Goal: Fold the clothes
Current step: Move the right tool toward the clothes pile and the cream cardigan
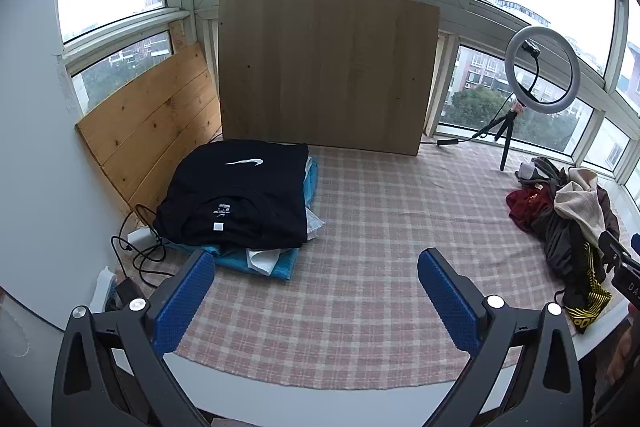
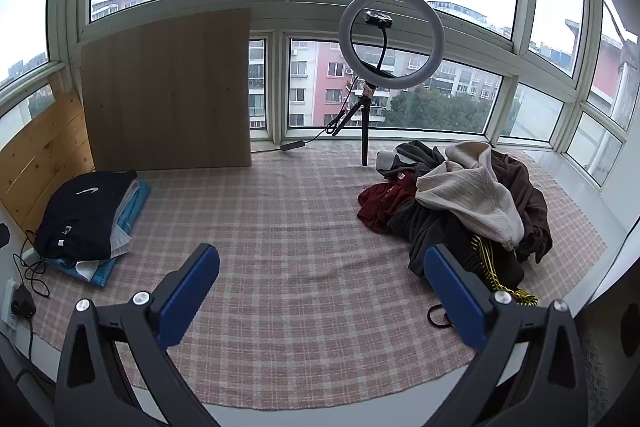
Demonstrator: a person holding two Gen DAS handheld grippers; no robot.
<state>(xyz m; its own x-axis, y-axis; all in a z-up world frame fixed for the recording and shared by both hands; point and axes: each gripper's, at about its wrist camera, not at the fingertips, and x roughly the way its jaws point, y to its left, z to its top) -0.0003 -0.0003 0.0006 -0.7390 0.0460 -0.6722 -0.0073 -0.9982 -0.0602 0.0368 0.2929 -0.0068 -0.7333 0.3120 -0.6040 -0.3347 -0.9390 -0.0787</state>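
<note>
Both blue hand-held grippers, left [image 1: 316, 283] and right [image 2: 322, 281], hang wide apart and hold nothing. Folded clothes [image 1: 236, 195] sit stacked on the left, out of the way. Messy clothes [image 2: 468, 207] wait on the right, close to grab next.

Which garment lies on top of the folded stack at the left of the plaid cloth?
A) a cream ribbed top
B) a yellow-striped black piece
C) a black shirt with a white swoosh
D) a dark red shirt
C: the black shirt with a white swoosh tops the folded stack, over light blue and white layers; the cream, red and striped pieces lie in the unfolded pile on the right.
</note>
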